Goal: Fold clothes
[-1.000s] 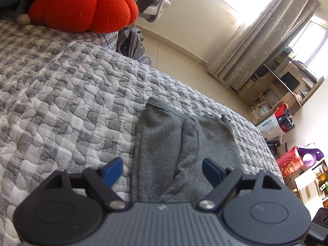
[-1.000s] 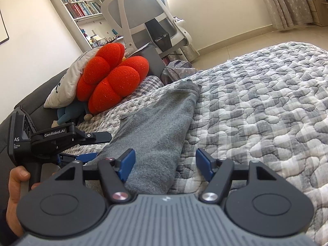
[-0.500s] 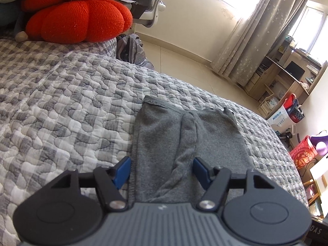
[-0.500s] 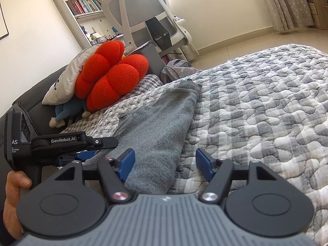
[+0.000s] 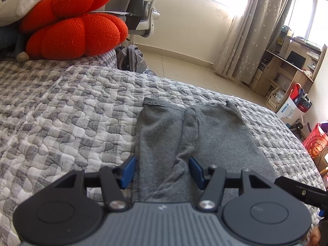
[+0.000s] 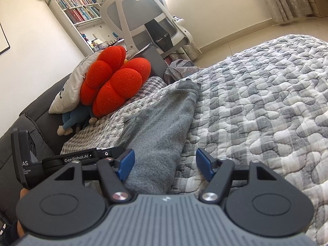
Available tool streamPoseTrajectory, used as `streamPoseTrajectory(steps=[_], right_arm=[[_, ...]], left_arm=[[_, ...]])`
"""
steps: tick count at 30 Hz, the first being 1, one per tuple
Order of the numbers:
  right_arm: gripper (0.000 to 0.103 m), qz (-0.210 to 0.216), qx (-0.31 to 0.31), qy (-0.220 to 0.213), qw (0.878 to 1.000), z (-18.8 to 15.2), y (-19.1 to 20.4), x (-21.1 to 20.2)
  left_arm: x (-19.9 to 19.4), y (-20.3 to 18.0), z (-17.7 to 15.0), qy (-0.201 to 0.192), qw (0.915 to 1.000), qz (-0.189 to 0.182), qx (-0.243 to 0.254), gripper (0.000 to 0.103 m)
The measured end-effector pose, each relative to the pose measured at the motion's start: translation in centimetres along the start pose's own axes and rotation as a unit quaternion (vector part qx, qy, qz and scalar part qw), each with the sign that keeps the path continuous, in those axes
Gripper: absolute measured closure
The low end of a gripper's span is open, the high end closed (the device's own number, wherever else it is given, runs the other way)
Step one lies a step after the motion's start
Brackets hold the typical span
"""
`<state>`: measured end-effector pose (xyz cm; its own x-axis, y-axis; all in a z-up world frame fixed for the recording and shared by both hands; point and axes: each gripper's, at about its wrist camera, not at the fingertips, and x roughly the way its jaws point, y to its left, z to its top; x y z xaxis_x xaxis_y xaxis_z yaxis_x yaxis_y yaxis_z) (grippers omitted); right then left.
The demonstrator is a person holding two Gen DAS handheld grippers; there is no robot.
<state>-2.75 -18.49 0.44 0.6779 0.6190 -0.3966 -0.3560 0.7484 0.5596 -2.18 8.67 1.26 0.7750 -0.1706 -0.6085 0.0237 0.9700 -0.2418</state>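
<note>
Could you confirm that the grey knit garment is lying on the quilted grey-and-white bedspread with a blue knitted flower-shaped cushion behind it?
Not quite: the knitted flower-shaped cushion is red-orange, not blue, as the left wrist view shows. The grey knit garment does lie on the quilted grey-and-white bedspread.

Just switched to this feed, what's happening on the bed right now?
A person holds a gripper in each hand at the near end of a grey garment lying on the quilted bed. The left gripper is closing, a raised fold between its jaws, not yet pinched. The right gripper is open over the garment's edge.
</note>
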Motion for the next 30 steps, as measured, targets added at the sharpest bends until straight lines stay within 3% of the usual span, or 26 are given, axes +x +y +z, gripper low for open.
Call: streamPoseTrajectory(steps=[7,12,15,30], right_arm=[[0.032,0.006,0.005,0.007,1.000,0.2,-0.1,0.1],[0.032,0.006,0.003,0.013,1.000,0.2,0.3,0.1],[0.032,0.022,0.019,0.019,0.999,0.0,0.3,0.2],[0.036,0.009,0.031,0.015,0.999,-0.8,1.5,0.2]], left_arm=[[-0.1,-0.1,-0.2,-0.002,1.0000,0.002,0.005,0.045],[-0.2,-0.2,-0.2,-0.002,1.0000,-0.005,0.008,0.053],[-0.2,-0.3,-0.2,-0.003,0.9999,-0.004,0.010,0.053],[-0.3,-1.0,-0.9,-0.022,0.9994,0.010,0.026,0.051]])
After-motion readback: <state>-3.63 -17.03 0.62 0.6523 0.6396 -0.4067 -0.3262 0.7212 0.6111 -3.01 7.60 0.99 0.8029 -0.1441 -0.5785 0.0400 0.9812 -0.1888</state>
